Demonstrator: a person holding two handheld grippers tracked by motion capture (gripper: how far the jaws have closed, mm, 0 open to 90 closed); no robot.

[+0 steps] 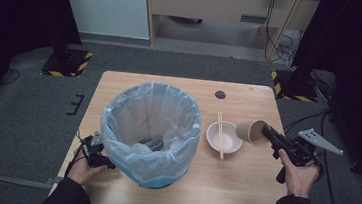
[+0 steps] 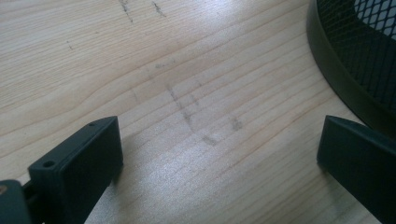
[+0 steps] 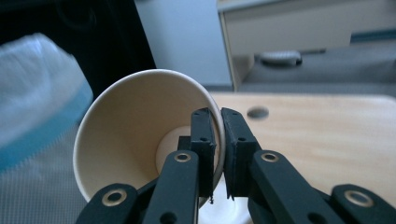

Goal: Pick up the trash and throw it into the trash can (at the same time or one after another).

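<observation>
Right gripper (image 1: 268, 132) clamping rim wall of paper cup (image 1: 251, 132): one jaw sitting inside cup, other outside, wall pinched between. Cup tilting on side, mouth facing gripper, hanging above table (image 1: 221, 186) just right of white bowl (image 1: 223, 138). Chopsticks (image 1: 220, 134) lying across bowl. Left gripper (image 2: 219, 154) resting low over table beside bin (image 1: 149, 134), jaws standing wide apart, gripping nothing. Bin lined with pale blue bag.

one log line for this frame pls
right gripper: shut on paper cup rim, cup tilted above table | left gripper: open beside bin | bowl with chopsticks on table
</observation>
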